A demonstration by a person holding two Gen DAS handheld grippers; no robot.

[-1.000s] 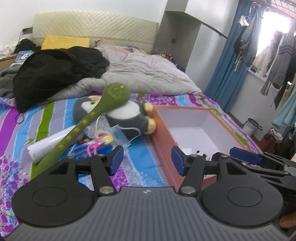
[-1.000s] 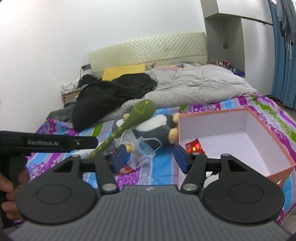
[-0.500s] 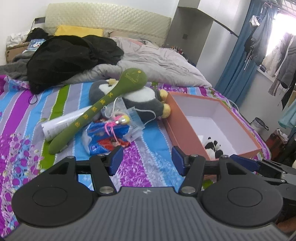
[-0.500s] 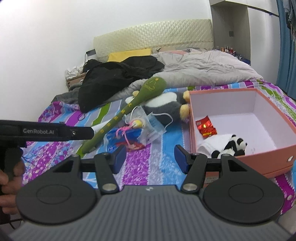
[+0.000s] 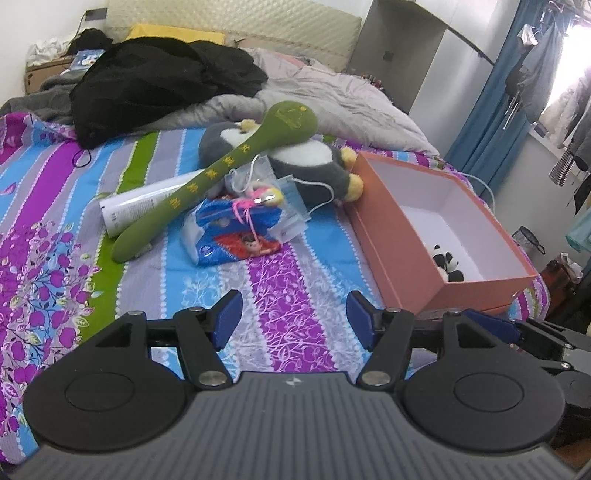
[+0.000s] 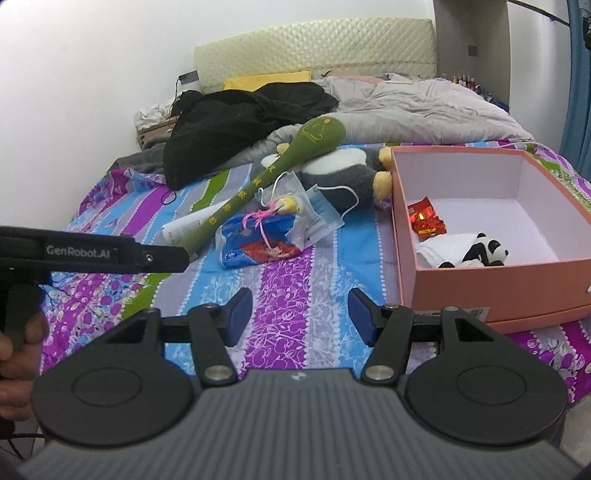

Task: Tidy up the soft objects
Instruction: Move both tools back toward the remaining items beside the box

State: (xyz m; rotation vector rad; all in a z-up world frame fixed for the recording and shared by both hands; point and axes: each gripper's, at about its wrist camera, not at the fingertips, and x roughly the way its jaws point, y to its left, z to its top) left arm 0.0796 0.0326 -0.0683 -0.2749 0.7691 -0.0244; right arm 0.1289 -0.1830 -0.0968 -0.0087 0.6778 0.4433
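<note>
1. striped purple, blue and green bedspread (image 5: 295, 280) covers the bed, and everything lies on it.
2. left gripper (image 5: 293, 315) hangs over bare bedspread, jaws apart and just been widening, nothing between them.
3. right gripper (image 6: 299, 314) hangs the same way, jaws parted and empty; its tips are just beside the near corner of the box (image 6: 498, 291).
4. the box is orange with a white inside, on the right side of the bed. in it lie a small panda (image 6: 480, 251), a white cloth (image 6: 439, 247) under it, and a red packet (image 6: 424, 219).
5. the pile to sort is beyond both grippers, left of the box: a green plush club (image 5: 229, 166) lies slantwise, its head resting on a grey-and-white plush (image 5: 314, 162) that touches the box's far corner.
6. under the club's shaft is a white tube (image 5: 147, 203); beside it a blue packet (image 5: 232, 236) with a pink cord toy (image 5: 258, 199) on top, and a face mask (image 6: 317, 214) whose loop trails toward the plush.
7. further back, a black garment (image 5: 155, 81) and a grey duvet (image 5: 332, 96) are heaped by the headboard (image 5: 236, 22).
8. in the right view, a person's hand (image 6: 18, 354) holds the left gripper's handle at the left edge.
</note>
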